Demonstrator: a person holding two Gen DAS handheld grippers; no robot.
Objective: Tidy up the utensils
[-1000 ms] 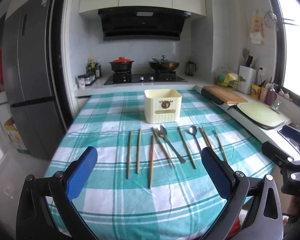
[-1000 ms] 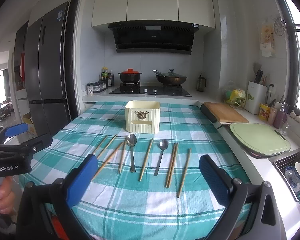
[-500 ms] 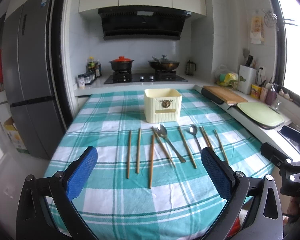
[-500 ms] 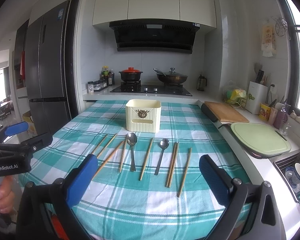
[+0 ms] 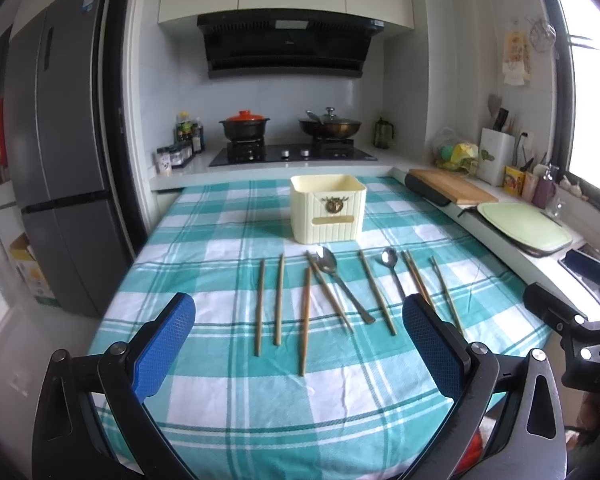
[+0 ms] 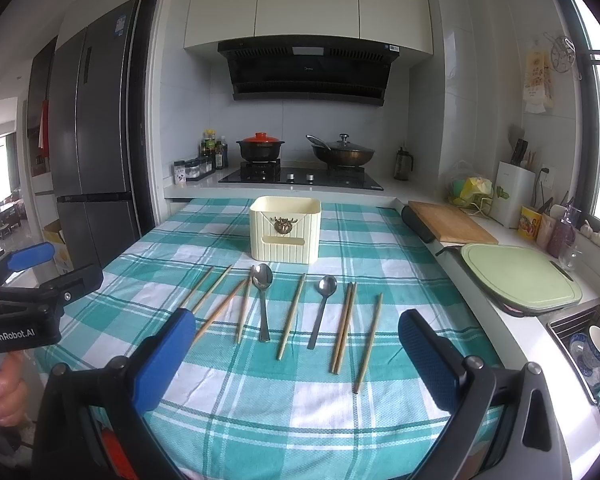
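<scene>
Your left tool (image 5: 299,340) and right tool (image 6: 296,354) hover spread wide and empty over the near bench (image 6: 260,412) edge. The chopsticks (image 6: 288,316) and spoons (image 6: 263,300) lie in a row mid-bench, near the cream holder (image 6: 285,230) beyond them. Bare cloth separates the row from your tools.

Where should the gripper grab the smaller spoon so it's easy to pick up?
Probably mid-handle of the smaller spoon, coming straight down with the open right gripper, fingers either side. The spoon lies flat on the tablecloth; the handle is thin and straight, the bowl wide and rounded. A chopstick pair lies close on the right, so keep fingers narrow.
</scene>
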